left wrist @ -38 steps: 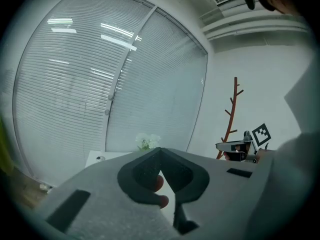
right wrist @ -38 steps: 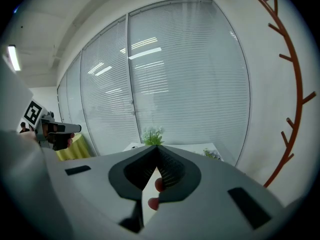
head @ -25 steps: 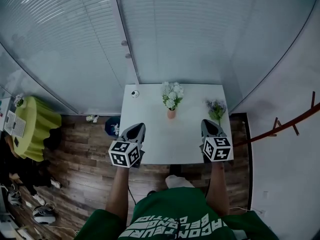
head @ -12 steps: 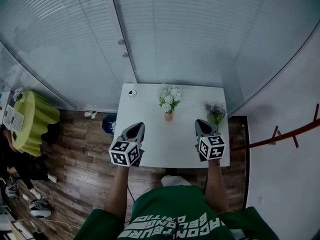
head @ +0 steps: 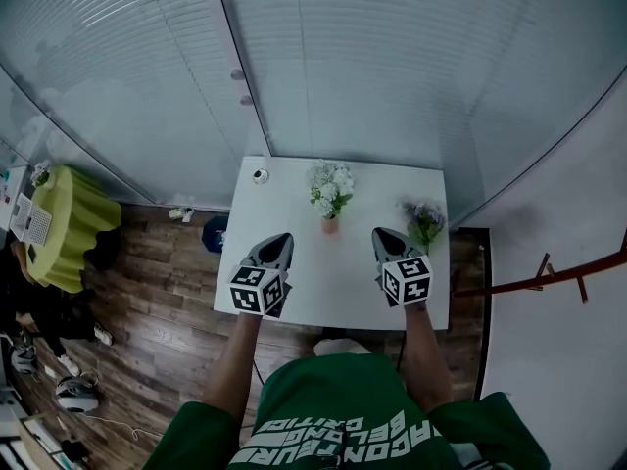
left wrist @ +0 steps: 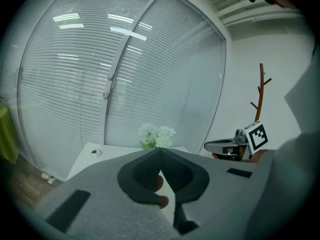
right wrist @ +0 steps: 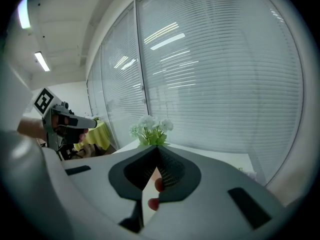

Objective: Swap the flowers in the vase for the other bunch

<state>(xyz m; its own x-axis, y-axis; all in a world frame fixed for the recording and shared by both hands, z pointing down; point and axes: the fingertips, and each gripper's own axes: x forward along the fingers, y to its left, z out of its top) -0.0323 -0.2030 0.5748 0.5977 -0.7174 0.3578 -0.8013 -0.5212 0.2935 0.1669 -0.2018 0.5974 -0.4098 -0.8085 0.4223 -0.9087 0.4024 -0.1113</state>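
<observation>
evidently nothing is swapped yet | white flowers are kept in vase, ahead between left claw and right claw | purple bunch is laid just right of right claw | both claws are held shut, empty

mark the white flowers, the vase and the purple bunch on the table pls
White flower bunch (head: 331,186): head view, middle of the blooms.
Small orange-pink vase (head: 330,225): head view, its body below the stems.
Purple flower bunch (head: 426,215): head view, blossom end, lying loose right of the vase.
</observation>
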